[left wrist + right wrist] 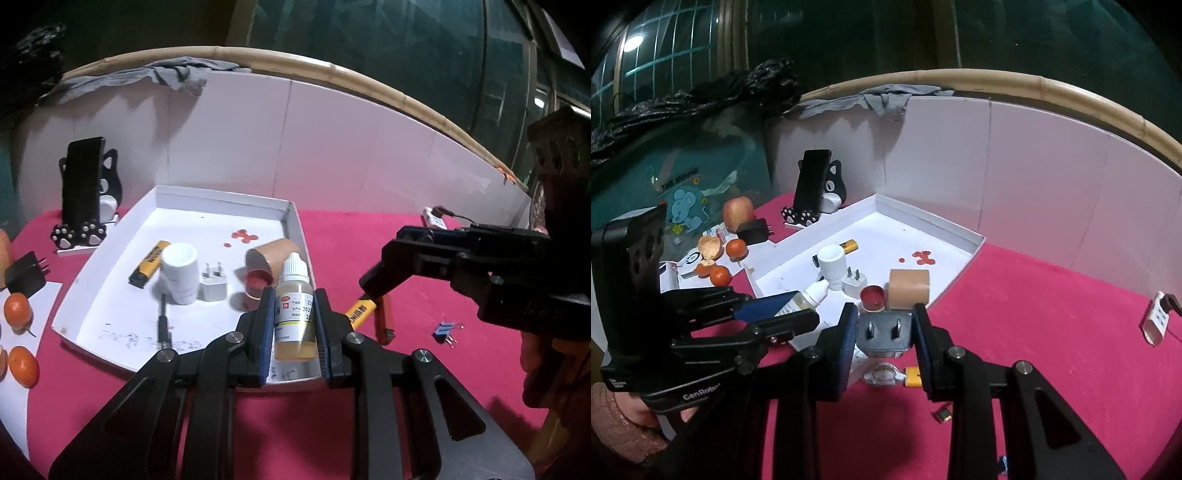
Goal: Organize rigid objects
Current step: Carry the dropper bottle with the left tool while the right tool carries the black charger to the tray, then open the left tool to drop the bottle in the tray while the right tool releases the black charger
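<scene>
My left gripper [293, 314] is shut on a small dropper bottle [295, 317] of yellow liquid with a white cap, held over the near right corner of the white tray [110, 328]. It also shows in the right wrist view [809, 295]. My right gripper [884, 325] is shut on a grey two-prong plug adapter [882, 334], just off the tray's near edge [964, 269]. In the tray lie a yellow lighter [149, 264], a white cup [180, 273], a white plug [213, 286], a tape roll [273, 254] and a red lid [258, 282].
On the pink cloth lie a yellow lighter [360, 310], a blue binder clip [448, 330], a white power strip [1156, 321] and a small clip [943, 415]. A cat phone stand [86, 192], a black charger [26, 275], tangerines [18, 310] and an apple [738, 212] stand left.
</scene>
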{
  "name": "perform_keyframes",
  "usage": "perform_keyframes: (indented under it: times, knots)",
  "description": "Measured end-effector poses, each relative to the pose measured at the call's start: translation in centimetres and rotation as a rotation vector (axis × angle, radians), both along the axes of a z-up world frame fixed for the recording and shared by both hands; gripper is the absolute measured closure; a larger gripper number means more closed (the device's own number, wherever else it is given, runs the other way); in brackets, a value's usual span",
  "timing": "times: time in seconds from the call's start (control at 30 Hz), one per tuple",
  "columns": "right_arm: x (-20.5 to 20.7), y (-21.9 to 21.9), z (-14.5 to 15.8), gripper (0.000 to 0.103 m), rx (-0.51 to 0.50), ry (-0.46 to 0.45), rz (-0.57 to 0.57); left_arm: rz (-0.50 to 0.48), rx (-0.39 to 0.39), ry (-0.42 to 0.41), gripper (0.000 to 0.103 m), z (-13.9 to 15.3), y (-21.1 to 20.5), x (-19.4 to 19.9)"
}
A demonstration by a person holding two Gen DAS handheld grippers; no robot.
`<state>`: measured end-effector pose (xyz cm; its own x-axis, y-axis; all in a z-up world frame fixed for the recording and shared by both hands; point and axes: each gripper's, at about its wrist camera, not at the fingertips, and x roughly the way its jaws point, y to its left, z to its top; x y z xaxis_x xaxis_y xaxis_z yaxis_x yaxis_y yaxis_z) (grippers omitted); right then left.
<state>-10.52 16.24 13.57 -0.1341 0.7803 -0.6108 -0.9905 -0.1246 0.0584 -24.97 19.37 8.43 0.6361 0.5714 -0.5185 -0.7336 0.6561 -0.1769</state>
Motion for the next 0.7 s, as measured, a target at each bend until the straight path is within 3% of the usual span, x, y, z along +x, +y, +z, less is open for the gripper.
perform_keyframes:
  times: [0.4,0.7]
  knots:
    - [-1.9,2.8,-0.6,0.074,-0.027,-0.033,0.037,0.115,-0.006,-0.031,0.084,0.8,4.3,-4.1]
    - [-2.9,5.8,-0.8,0.074,-0.036,-0.057,0.039,0.201,-0.026,0.006,0.084,1.0,9.6,-5.8]
